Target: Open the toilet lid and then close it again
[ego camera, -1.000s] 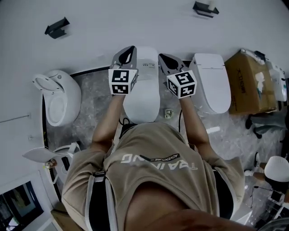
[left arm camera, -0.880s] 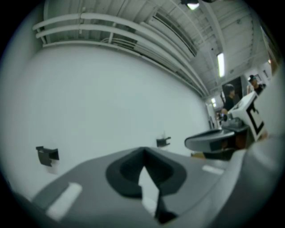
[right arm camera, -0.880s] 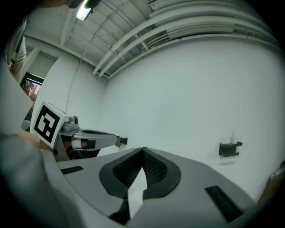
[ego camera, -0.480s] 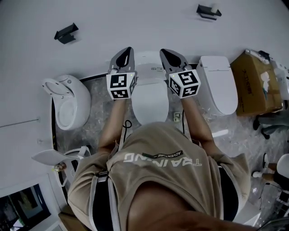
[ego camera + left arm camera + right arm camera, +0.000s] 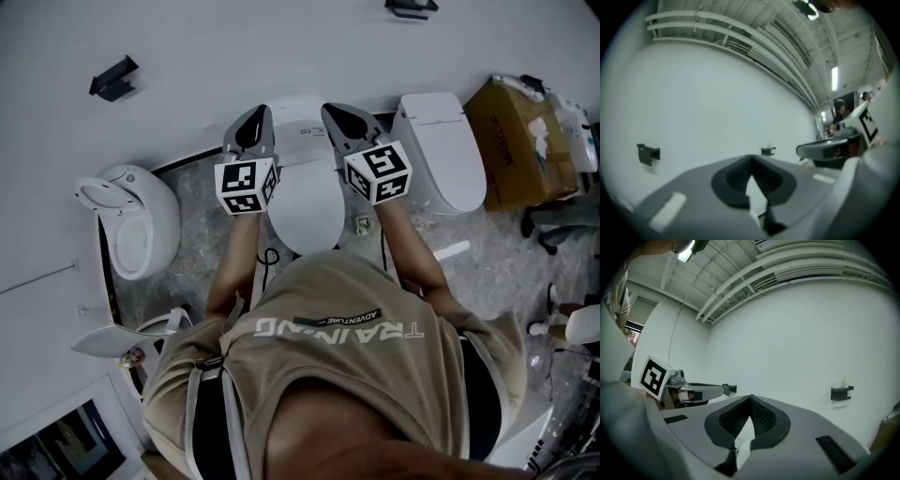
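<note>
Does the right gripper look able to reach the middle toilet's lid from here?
Probably yes: the right gripper hovers by the closed lid, jaws shut, with nothing visible between them.

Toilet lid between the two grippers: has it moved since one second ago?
No. The toilet lid lies flat and shut as before, in the same place beside the neighbouring toilet.

The left arm (image 5: 230,262) and right arm (image 5: 410,248) stretch forward, bare below the sleeves, either side of the toilet (image 5: 305,202). The left gripper (image 5: 259,114) is level at the toilet's far end on the person's left, jaws pressed together and empty. The right gripper (image 5: 333,112) mirrors it opposite, also closed on nothing.
</note>
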The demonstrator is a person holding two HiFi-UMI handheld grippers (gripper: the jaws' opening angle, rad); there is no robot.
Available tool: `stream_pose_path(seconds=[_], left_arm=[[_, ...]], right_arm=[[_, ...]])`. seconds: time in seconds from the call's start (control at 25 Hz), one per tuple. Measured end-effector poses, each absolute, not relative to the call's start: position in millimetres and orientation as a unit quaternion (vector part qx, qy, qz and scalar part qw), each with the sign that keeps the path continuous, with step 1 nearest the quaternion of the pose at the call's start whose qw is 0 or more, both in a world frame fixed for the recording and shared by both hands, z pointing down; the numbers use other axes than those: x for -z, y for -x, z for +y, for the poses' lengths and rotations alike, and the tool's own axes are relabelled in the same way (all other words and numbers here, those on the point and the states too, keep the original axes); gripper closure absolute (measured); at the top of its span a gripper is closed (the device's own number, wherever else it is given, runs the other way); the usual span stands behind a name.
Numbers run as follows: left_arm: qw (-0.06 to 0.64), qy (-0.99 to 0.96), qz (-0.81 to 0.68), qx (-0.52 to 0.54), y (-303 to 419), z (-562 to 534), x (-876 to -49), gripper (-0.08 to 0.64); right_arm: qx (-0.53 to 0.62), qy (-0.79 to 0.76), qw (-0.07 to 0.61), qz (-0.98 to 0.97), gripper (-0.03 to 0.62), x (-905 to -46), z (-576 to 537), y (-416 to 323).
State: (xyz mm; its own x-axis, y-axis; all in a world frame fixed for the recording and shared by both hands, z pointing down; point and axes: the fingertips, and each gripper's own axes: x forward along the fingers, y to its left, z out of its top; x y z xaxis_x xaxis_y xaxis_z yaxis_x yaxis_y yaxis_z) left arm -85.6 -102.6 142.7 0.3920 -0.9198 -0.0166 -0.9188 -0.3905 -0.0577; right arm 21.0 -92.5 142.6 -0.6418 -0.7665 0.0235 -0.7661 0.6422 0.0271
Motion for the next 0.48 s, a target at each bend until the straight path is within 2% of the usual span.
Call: stream_pose_path(seconds=[0.28, 0.48], left_arm=[[0.014, 0.837, 0.547, 0.016, 90, -95, -152, 0.557], [0.029, 0.843, 0.536, 0.023, 89, -93, -148, 0.557]], right_arm=[[0.005, -0.424, 0.018, -0.906, 0.578, -143, -91, -15], [0.008, -0.411, 0.025, -0.911, 0.578, -147, -86, 0]])
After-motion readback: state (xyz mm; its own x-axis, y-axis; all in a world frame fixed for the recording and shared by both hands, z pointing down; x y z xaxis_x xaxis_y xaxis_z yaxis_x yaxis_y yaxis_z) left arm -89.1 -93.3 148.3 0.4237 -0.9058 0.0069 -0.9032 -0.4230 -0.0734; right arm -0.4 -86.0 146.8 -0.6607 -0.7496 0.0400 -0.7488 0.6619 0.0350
